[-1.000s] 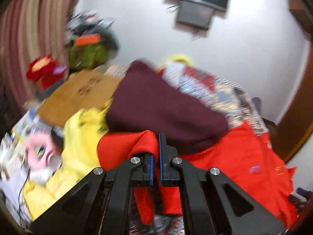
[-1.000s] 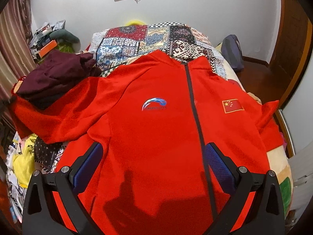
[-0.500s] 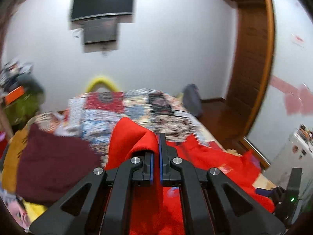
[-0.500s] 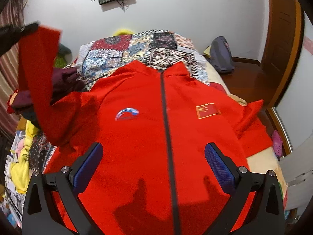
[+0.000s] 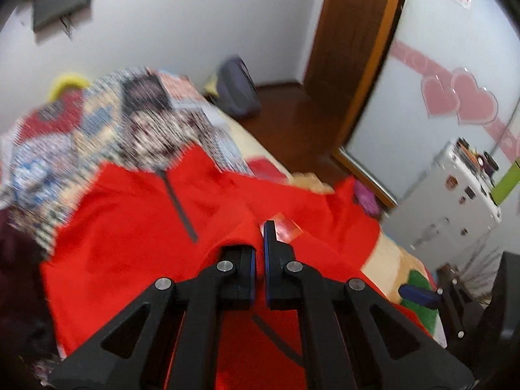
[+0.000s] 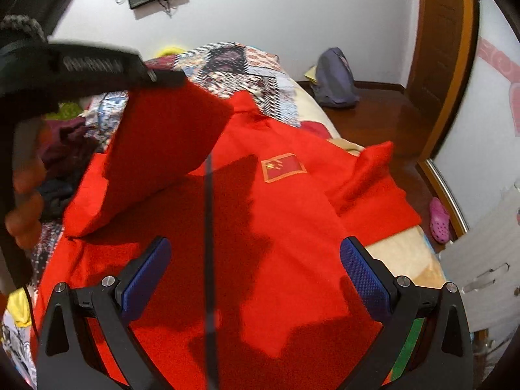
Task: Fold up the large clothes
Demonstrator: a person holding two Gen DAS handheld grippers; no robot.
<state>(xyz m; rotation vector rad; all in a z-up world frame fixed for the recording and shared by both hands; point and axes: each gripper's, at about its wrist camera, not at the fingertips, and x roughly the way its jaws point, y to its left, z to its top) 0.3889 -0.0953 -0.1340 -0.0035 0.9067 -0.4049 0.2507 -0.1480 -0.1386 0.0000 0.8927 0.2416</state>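
Observation:
A large red zip-up jacket [image 6: 292, 234] lies face up on the bed, with a flag patch [image 6: 283, 166] on its chest. It also shows in the left wrist view [image 5: 130, 221]. My left gripper [image 5: 260, 243] is shut on the red sleeve [image 6: 162, 149] and holds it lifted over the jacket's front, above the zip. The left gripper shows in the right wrist view [image 6: 162, 76] at upper left. My right gripper [image 6: 253, 279] is open and empty, hovering over the jacket's lower front. The other sleeve [image 6: 370, 178] lies folded at the right.
A patchwork quilt [image 6: 247, 65] covers the bed. Dark maroon clothes [image 6: 68, 143] lie piled at the left. A grey bag [image 6: 334, 78] sits on the wooden floor by the door. A pink shoe [image 6: 438, 216] and white cabinet [image 5: 448, 201] stand to the right.
My left gripper has carried the sleeve from the left side up and across to the right, over the jacket's chest. The right gripper stayed open and shifted slightly nearer the jacket.

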